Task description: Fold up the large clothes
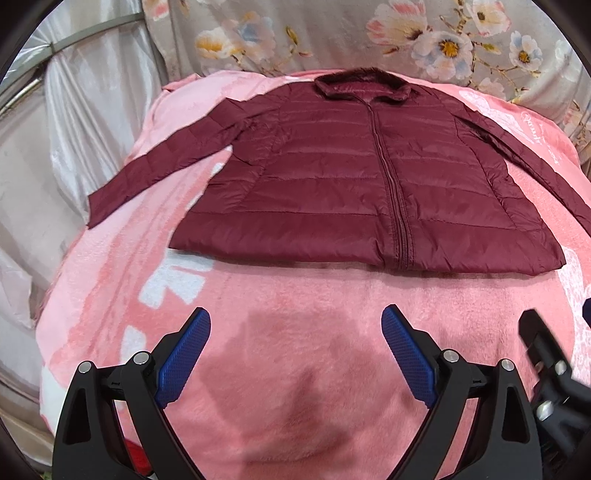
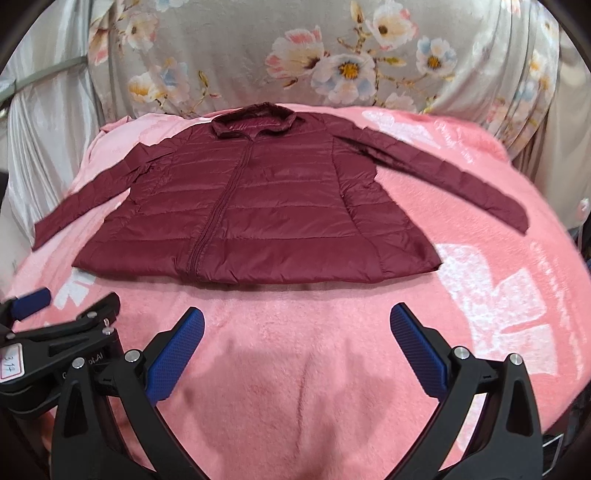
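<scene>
Plainly, nothing is folded yet. The maroon puffer jacket (image 1: pixel 332 177) lies flat, front up and zipped, on the pink blanket (image 1: pixel 295 314), collar at the far end near the floral cloth (image 1: pixel 332 33), hem toward the cameras. Both sleeves are spread outward: the left sleeve (image 1: pixel 155 162) angles down toward the blanket's left edge, and the right sleeve (image 2: pixel 454 184) stretches well out to the right.

Left tool (image 1: pixel 295 354): released, blue pads (image 1: pixel 184 354) wide apart, nothing between them, hovering over bare blanket short of the hem. Right tool (image 2: pixel 297 354): likewise spread and empty, beside the left one, also short of the hem.

Step in hand, as I judge it: the start, an approach before the first grasp. The next move likely calls for each tool to travel outward to a sleeve or shoulder edge, pinch the slippery quilted fabric, and bring it across the zip line (image 2: pixel 218 206). What lies under the blanket is not visible; it may be a bed.

Risk: the thin shell could slide out of a shallow pinch.
</scene>
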`<state>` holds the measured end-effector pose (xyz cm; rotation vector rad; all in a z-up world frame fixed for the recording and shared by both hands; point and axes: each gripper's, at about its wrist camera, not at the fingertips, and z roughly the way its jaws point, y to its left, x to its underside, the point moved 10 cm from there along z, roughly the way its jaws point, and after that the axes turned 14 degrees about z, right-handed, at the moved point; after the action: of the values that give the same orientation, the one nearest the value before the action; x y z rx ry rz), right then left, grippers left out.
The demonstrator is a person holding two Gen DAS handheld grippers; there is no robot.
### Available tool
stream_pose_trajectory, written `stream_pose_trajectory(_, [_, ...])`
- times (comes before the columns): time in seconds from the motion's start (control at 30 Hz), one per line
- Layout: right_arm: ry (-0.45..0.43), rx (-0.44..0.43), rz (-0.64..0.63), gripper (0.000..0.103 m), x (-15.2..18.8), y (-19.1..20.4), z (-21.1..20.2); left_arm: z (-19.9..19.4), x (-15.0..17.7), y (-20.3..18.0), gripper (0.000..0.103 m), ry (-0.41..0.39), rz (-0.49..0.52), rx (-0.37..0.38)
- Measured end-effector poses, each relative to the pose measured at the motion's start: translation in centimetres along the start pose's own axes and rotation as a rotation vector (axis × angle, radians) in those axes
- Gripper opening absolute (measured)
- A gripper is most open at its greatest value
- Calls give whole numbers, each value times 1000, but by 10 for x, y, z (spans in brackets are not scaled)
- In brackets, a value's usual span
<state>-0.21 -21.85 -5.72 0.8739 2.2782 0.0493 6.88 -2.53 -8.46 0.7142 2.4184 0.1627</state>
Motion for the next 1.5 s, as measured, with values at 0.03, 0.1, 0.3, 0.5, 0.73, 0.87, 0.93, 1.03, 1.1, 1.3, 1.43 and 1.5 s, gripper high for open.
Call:
stream_pose_trajectory(0.03, [2,-1,17,98,-4,-5,4,5,-2,0,92,4,2,2])
stream_pose_trajectory(0.1, [-3,11,62,98,-17,-22,14,13,-7,0,92,4,6,10])
stream_pose_trajectory(0.3, [-49,51,282,98,-76,-114,46,38,-24,18,92,0,-42,4])
stream_pose_trajectory(0.5, [-132,77,529,98,-143,-224,79,67,-39,45,92,16,-103,-6])
stream_pose_trajectory(0.73, [-199,174,754,98,-185,-330,117,87,-59,72,92,2,-123,-63])
stream_pose_trajectory(0.87, [-194,193,829,98,-192,-363,140,96,-67,80,92,-4,-125,-92])
stream_pose_trajectory(0.93, [-186,192,854,93,-194,-371,152,102,-71,80,92,-1,-122,-90])
stream_pose_trajectory(1.03, [-207,224,865,76,-199,-382,159,112,-74,82,92,8,-121,-94])
stream_pose_trajectory(1.1, [-214,223,861,60,-209,-386,167,117,-75,83,92,16,-122,-91])
stream_pose_trajectory(1.3, [-258,171,828,12,-244,-359,169,129,-76,94,92,58,-155,-95])
stream_pose_trajectory(1.43, [-318,88,659,9,-288,-282,153,131,-78,105,92,54,-172,-114])
stream_pose_trajectory(1.5, [-329,23,550,9,-307,-227,146,133,-77,112,92,58,-188,-121])
